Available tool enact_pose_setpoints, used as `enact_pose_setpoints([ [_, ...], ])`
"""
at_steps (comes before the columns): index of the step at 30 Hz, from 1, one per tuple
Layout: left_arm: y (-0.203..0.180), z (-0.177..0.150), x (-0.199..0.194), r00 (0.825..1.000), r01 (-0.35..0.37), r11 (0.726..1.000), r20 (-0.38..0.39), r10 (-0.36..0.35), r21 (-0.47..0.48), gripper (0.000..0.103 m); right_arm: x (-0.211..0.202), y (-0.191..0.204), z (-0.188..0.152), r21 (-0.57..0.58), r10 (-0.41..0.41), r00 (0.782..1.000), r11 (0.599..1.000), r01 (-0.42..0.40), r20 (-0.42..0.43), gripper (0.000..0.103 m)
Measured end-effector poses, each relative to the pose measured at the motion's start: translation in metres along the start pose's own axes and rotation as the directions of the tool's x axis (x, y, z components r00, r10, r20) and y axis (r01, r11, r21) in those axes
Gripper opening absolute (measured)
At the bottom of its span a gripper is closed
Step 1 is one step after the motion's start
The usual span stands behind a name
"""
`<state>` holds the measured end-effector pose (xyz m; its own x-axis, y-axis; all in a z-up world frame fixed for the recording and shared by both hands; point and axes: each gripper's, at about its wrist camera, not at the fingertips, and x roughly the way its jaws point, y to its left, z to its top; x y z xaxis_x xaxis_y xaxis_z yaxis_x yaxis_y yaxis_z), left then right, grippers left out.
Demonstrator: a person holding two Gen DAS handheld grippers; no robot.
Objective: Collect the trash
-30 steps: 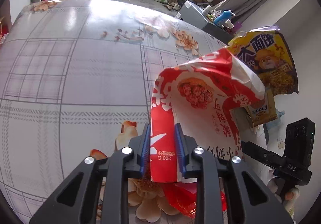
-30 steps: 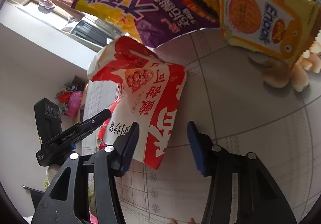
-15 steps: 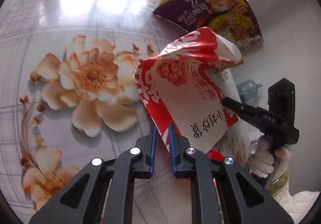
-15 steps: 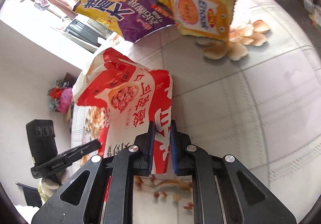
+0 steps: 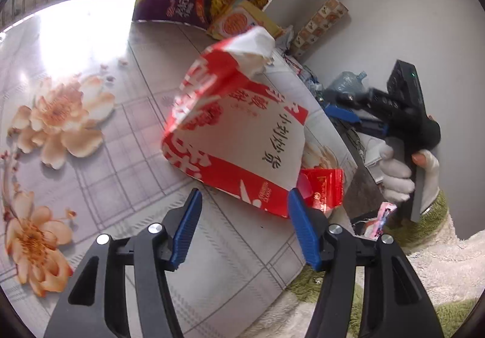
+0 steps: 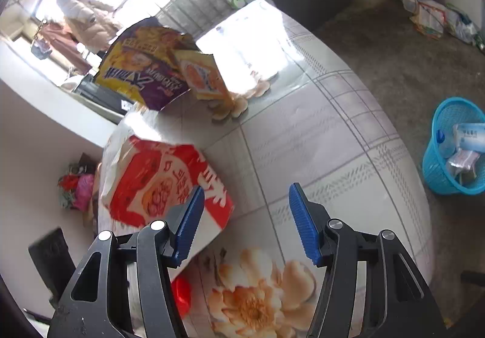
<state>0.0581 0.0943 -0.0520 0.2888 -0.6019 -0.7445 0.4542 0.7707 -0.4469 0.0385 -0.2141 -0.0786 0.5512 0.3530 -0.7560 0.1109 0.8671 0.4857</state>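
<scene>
From your left wrist, your left gripper is opening, its pads clear of the red-and-white snack bag, which sits on the floral table just ahead. From your right wrist, your right gripper is opening too; the bag lies beside its left finger, unpinched.

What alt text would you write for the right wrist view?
The right gripper, jaws opening with nothing between them, is above a floral table. A red and white snack bag is beside its left jaw; a blue basket holds trash.
</scene>
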Motion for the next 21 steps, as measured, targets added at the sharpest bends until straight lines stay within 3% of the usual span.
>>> enact_pose_setpoints([
  [5,0.016,0.006,-0.016,0.988,-0.127,0.992,0.084,0.126,-0.002,0.061,0.002,0.020,-0.046,-0.074,0.066,0.991,0.994,-0.075,-0.115,0.056],
  [12,0.019,0.020,-0.009,0.951,-0.263,0.962,0.188,0.246,0.070,0.066,0.022,0.034,-0.077,-0.026,0.160,0.959,0.985,-0.171,-0.234,0.056],
  [15,0.016,0.023,-0.003,0.947,-0.281,0.956,0.189,0.261,0.086,0.066,0.020,0.037,-0.076,-0.037,0.150,0.963,0.986,-0.162,-0.223,0.056],
  [21,0.015,0.023,-0.003,0.945,-0.281,0.956,0.199,0.260,0.083,0.066,0.002,0.048,-0.051,-0.083,0.153,0.984,0.983,-0.161,-0.094,0.055],
])
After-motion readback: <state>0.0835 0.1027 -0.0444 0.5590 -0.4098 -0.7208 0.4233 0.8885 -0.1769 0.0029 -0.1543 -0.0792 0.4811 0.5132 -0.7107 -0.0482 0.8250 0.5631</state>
